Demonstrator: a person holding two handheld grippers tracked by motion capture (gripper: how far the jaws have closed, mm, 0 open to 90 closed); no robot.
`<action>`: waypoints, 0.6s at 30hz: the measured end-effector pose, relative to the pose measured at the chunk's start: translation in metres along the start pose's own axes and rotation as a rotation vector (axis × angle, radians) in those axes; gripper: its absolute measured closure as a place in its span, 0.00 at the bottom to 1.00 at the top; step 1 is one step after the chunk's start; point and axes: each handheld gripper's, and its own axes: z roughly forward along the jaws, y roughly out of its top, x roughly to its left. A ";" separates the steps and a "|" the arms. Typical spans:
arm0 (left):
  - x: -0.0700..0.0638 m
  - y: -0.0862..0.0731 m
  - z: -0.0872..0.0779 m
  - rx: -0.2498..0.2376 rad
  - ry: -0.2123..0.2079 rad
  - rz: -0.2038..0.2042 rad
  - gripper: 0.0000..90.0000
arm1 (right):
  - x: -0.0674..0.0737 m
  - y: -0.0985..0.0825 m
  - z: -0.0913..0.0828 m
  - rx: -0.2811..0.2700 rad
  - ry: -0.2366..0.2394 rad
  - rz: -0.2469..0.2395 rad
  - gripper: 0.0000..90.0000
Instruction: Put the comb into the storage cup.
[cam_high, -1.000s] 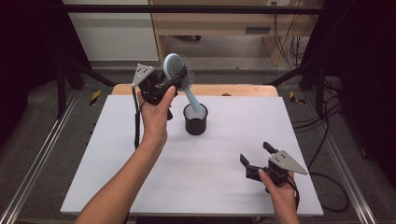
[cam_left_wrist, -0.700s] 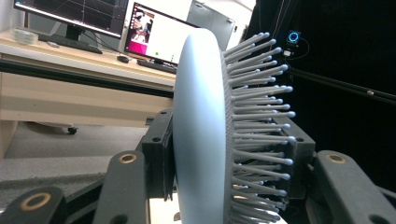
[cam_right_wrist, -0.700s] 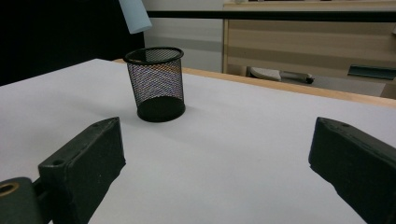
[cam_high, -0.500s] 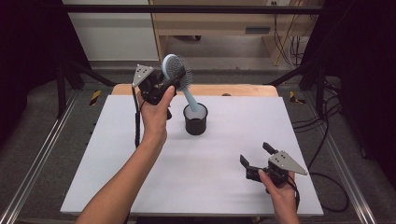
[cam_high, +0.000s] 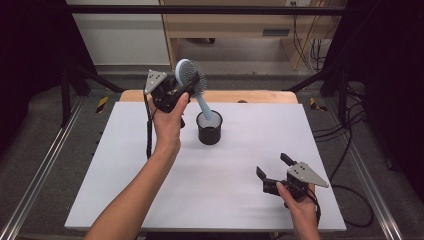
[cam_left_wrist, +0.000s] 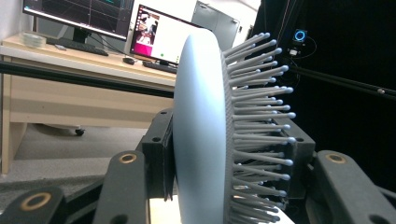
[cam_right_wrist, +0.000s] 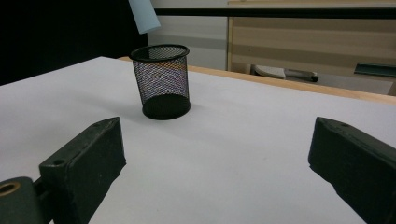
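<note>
Holding the hairbrush (cam_high: 190, 80) by its head, left gripper (cam_high: 176, 95) pinches it above the mesh cup (cam_high: 209, 128), handle tip at the rim. Advice: lower straight, release only once the handle seats. Cup interior appears otherwise empty. Right gripper (cam_high: 272, 172) rests spread on the table (cam_high: 125, 165).

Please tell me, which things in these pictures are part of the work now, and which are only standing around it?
Part of the work:
- hairbrush, clamped by its head in the left gripper, handle end above the cup
- black mesh cup on the white table

Standing around:
- right gripper, open, empty, low over the table
- wooden desk behind
- monitors
</note>
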 end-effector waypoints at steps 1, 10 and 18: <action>0.000 -0.001 0.001 0.006 0.002 0.005 0.55 | 0.000 0.000 0.000 0.000 0.001 0.001 0.04; 0.001 -0.012 0.012 0.027 0.021 0.027 0.55 | 0.001 0.000 -0.001 0.002 0.007 0.001 0.04; 0.003 -0.018 0.016 0.034 0.028 -0.001 0.55 | 0.000 0.000 -0.001 0.011 0.006 -0.008 0.04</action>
